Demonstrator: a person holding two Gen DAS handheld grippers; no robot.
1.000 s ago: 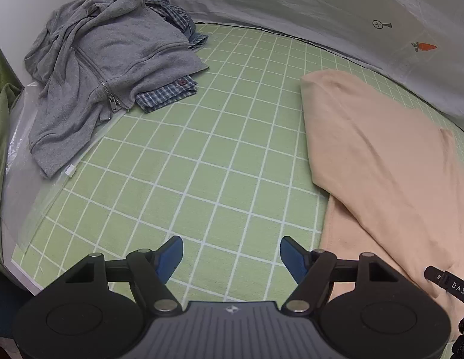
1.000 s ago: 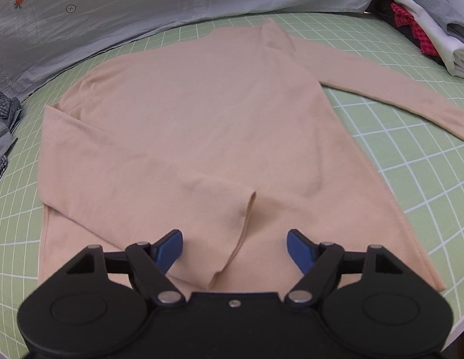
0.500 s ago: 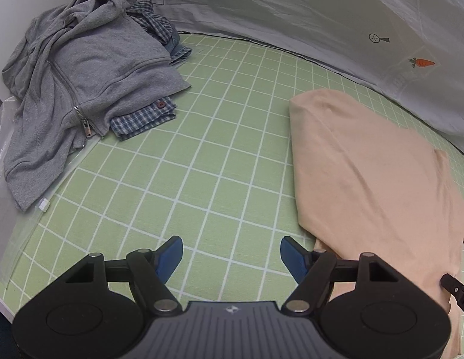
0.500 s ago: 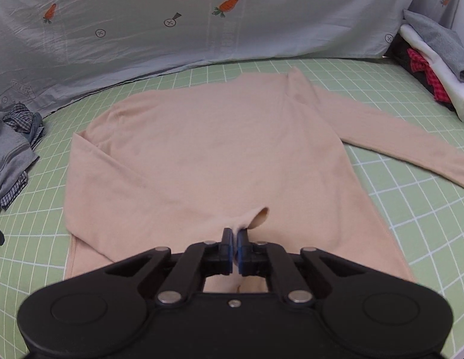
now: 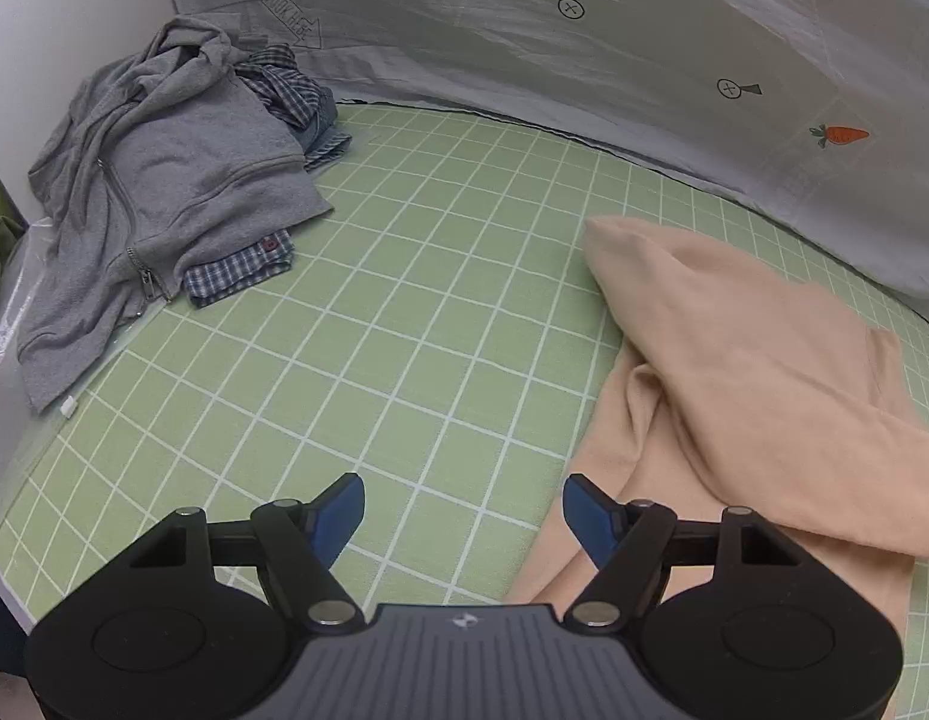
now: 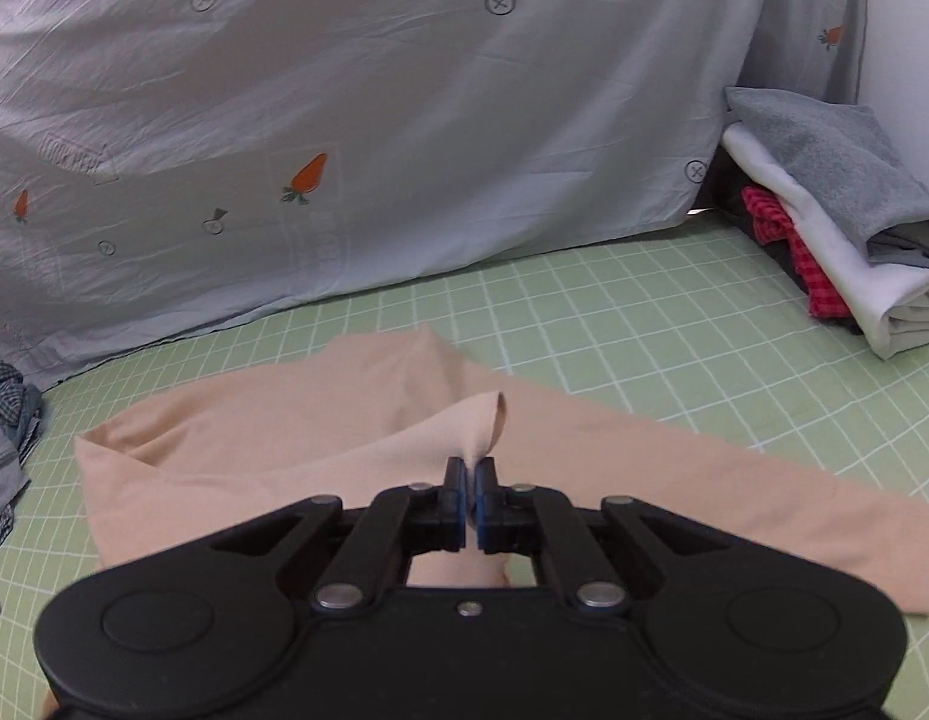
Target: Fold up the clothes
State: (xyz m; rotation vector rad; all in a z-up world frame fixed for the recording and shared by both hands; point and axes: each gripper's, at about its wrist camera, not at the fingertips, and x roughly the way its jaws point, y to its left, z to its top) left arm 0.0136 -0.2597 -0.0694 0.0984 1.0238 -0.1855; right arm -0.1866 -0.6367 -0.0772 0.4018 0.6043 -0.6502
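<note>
Two grippers, one peach sleeve pinched

Two-thirds of the right wrist view is filled by the right gripper [image 6: 470, 495] and the peach long-sleeved top [image 6: 254, 468] beneath it. Its blue pads are pressed together on the sleeve cuff [image 6: 485, 426] of that top, and the cuff stands up from the pinch, raised above the rest of the garment. The top lies spread on the green grid mat [image 6: 674, 324], with another sleeve running off to the right of the gripper.

Beyond the top, a grey sheet printed with carrots [image 6: 404, 120] rises from the far edge of the mat. To the right of the top, well apart from it, sits a folded stack of clothes [image 6: 836, 240]: grey on top, white under it, red check showing at the side.

The left gripper [image 5: 464, 516] hovers with its fingers spread wide and nothing between them; bare mat shows in the gap. The right-hand blue pad [image 5: 587, 513] is just beside the rumpled edge of the top, which fills the right of that view. Left of the top, well apart across the mat, a grey zip hoodie [image 5: 164, 198] lies heaped over a blue plaid shirt [image 5: 236, 270].
</note>
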